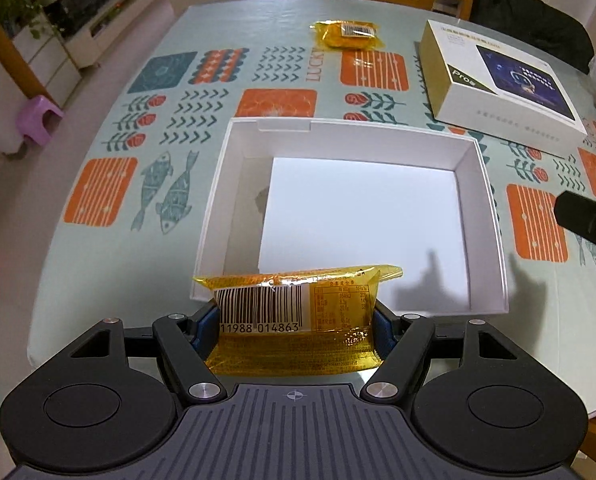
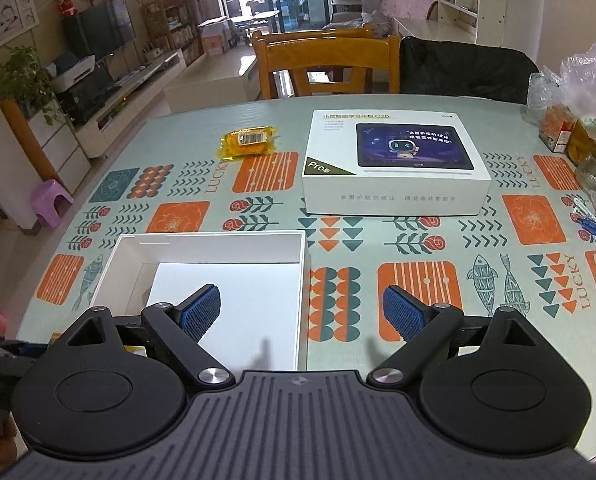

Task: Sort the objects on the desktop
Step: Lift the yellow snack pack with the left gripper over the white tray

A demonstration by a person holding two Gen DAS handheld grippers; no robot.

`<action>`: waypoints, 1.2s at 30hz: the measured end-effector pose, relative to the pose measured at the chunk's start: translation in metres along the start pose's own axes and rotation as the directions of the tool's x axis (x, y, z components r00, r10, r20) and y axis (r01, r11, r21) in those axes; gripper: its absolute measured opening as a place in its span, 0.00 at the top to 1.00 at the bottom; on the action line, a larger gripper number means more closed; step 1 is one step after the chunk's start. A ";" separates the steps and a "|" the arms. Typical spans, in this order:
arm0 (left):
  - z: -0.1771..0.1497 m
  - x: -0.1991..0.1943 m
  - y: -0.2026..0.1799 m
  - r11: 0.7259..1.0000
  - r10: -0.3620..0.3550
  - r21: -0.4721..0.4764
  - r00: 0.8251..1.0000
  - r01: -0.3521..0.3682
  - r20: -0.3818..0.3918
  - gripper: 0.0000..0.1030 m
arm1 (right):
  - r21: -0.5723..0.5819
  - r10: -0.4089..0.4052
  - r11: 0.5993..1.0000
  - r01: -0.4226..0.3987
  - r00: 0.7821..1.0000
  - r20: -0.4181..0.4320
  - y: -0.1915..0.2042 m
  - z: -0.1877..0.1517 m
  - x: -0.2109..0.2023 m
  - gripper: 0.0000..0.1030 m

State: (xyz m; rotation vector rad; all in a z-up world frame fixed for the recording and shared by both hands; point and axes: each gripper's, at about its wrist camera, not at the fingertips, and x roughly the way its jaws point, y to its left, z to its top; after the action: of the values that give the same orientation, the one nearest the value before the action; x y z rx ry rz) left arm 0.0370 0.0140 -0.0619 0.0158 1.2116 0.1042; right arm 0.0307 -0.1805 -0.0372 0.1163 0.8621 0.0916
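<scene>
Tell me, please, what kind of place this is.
Most likely a home's dining and living room: a table with a patterned cloth, a wooden chair behind it, and a television on the wall beside bookshelves.

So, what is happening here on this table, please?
A person is sorting things with two hand-held grippers. The left gripper is shut on a yellow snack packet, held at the near edge of the open white box. The right gripper is open and holds nothing. A second yellow packet lies farther back on the table, beside a tablet box.
</scene>
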 end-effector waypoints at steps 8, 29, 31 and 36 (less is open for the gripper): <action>-0.005 0.001 0.004 1.000 -0.005 0.006 1.000 0.005 -0.019 0.32 | 0.012 0.005 1.000 -0.005 1.000 -0.006 0.001 -0.001 0.003 0.00; 0.070 0.080 -0.016 0.994 -0.049 0.095 0.999 0.051 -0.022 0.32 | 0.027 -0.116 0.993 0.118 0.991 -0.068 0.001 0.021 0.034 0.00; 0.072 0.091 -0.019 0.993 -0.049 0.102 0.998 0.053 -0.042 0.32 | 0.024 -0.125 0.992 0.127 0.990 -0.072 0.001 0.025 0.038 0.00; 0.067 0.111 -0.020 0.993 -0.049 0.104 0.993 0.060 -0.103 0.31 | 0.018 -0.137 0.990 0.139 0.987 -0.081 0.002 0.034 0.047 0.00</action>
State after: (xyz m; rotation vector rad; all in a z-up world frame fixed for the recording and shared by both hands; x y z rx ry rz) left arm 0.1396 0.0067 -0.1429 0.0716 1.3157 -0.0083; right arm 0.0867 -0.1747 -0.0506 0.0750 0.9489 -0.0437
